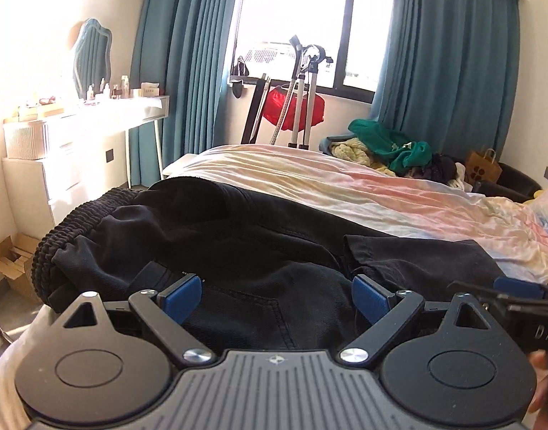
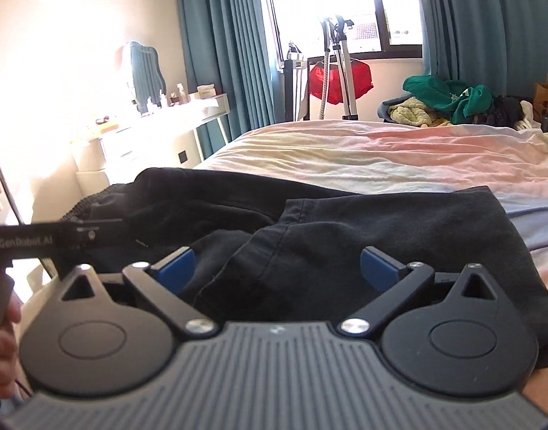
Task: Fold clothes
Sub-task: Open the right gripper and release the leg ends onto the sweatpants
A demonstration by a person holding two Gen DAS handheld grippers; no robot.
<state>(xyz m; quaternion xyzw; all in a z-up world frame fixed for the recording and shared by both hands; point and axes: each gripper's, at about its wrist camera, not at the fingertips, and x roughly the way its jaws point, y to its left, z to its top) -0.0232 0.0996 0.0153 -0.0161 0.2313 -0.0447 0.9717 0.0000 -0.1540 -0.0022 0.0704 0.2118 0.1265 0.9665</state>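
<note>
A pair of black trousers (image 1: 238,236) lies crumpled on the bed's near edge, its elastic waistband (image 1: 59,229) at the left. It also shows in the right wrist view (image 2: 345,222), with a hemmed leg end folded on top. My left gripper (image 1: 277,295) is open just above the trousers, its blue pads apart and holding nothing. My right gripper (image 2: 278,268) is open over the leg end, empty. Each gripper shows at the edge of the other's view: the right one (image 1: 517,294) and the left one (image 2: 59,236).
The bed (image 1: 345,186) has a pastel striped sheet. A pile of green, yellow and dark clothes (image 1: 392,150) sits at its far right. A white dressing table (image 1: 95,122) stands left, a tripod (image 1: 302,100) and red garment by the window. A cardboard box (image 1: 12,261) lies on the floor.
</note>
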